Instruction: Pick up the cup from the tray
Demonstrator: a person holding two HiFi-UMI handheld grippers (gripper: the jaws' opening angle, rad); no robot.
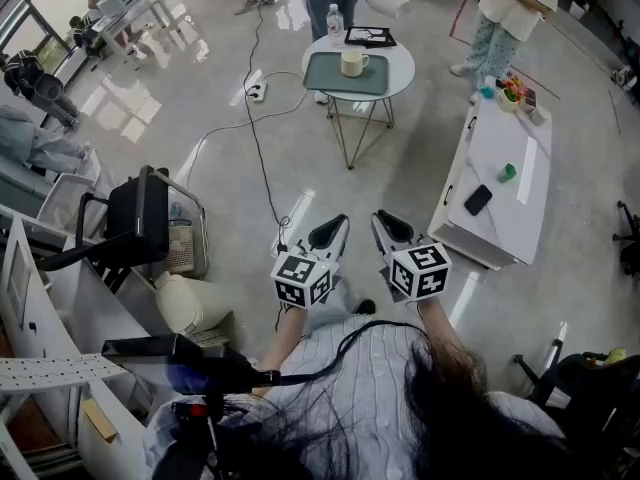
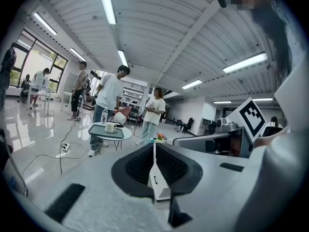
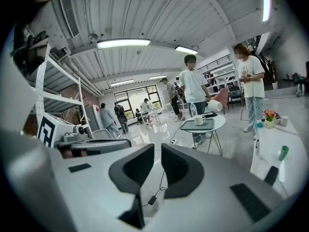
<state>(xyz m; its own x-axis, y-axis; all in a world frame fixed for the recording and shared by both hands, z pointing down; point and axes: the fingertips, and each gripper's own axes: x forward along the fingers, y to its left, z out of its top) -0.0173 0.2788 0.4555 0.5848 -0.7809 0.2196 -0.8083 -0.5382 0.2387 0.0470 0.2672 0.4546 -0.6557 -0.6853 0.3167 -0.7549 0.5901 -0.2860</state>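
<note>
The left gripper [image 1: 328, 234] has its jaws pressed together on nothing. Well ahead, the white cup [image 1: 352, 63] stands on the green tray [image 1: 325, 76] on a round tabletop [image 1: 403, 68]. The right gripper [image 1: 392, 230] has its jaws slightly apart and empty. The approach seems barely begun. Next, walk closer and open the jaws wider around the cup.

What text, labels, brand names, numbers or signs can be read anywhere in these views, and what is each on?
No readable text in any view.
Marker cubes: black-and-white square patterns only, no letters or digits.
Bottle: label too small to read.
Dark flat item beside the tray: light print, too small to read.
Cup: no print visible.
</note>
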